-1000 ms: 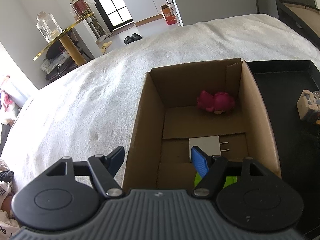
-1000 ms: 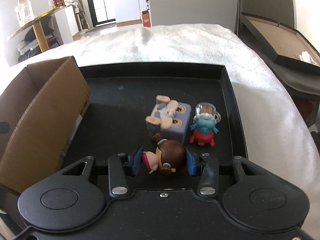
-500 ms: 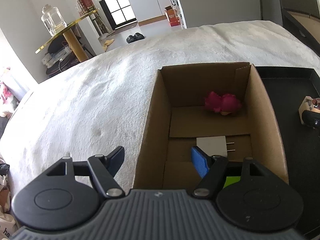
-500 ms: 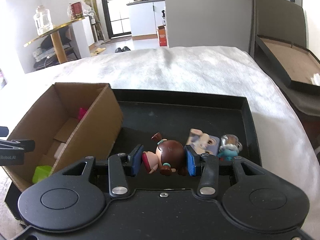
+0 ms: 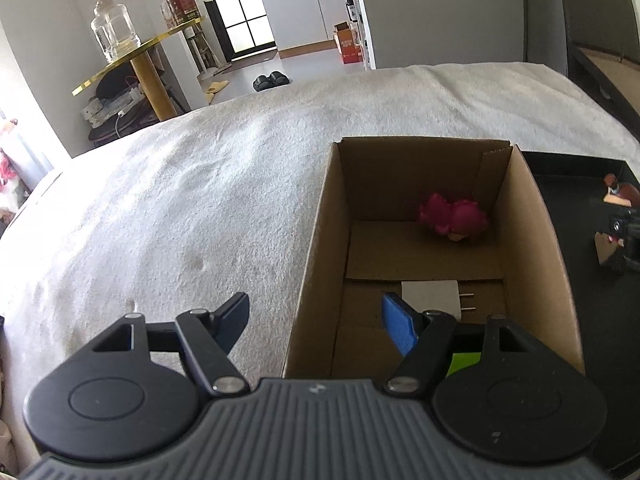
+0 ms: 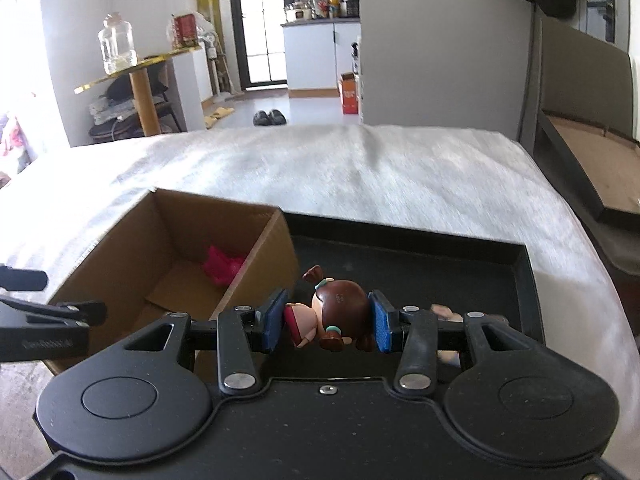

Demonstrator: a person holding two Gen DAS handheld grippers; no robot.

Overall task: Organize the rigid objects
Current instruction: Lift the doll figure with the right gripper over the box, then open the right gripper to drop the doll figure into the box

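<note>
Item: brown-haired figurine (image 6: 334, 314), clamped crosswise in the right tool (image 6: 326, 325) above the black tray (image 6: 524, 276); destination, cardboard box (image 6: 264, 264), lies at ten o'clock; left tool (image 5: 316, 322), wide apart and empty, straddles the box's near-left wall.

Cardboard box (image 5: 532, 248), perhaps pink figurine (image 5: 454, 218)

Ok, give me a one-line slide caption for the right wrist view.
Right gripper clamps a brown-haired figurine above the black tray, beside the open cardboard box.
</note>
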